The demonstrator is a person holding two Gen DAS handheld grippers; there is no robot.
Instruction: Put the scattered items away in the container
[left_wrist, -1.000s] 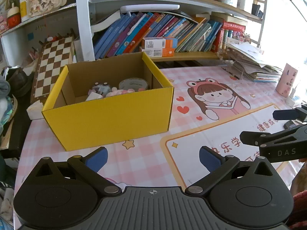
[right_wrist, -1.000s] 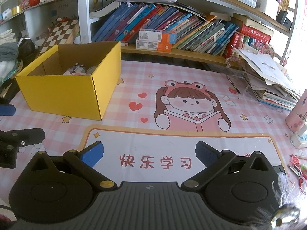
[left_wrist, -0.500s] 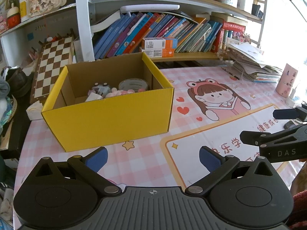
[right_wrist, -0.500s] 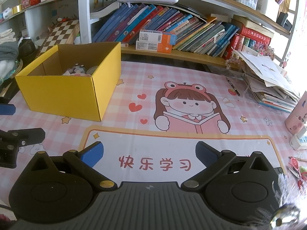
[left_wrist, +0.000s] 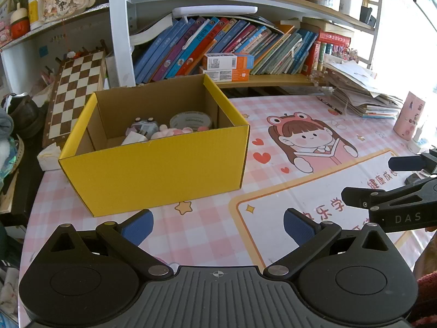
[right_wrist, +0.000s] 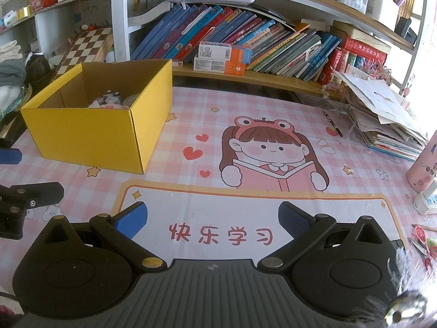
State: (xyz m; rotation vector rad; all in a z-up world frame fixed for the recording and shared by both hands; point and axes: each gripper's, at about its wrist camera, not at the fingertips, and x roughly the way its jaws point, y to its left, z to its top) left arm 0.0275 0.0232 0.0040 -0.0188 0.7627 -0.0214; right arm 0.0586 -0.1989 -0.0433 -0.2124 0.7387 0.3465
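Observation:
A yellow cardboard box stands open on the pink desk mat. Inside it lie a roll of tape, a small toy with dark knobs and some pink and white soft pieces. My left gripper hovers open in front of the box, nothing between its blue pads. My right gripper is open too, low over the mat's white panel, right of the box. Each gripper's black fingers show at the edge of the other's view.
A bookshelf of slanted books runs behind the desk. A stack of papers and a pink cup sit at the right. A chessboard leans at the back left. Small scissors and bits lie at the right edge.

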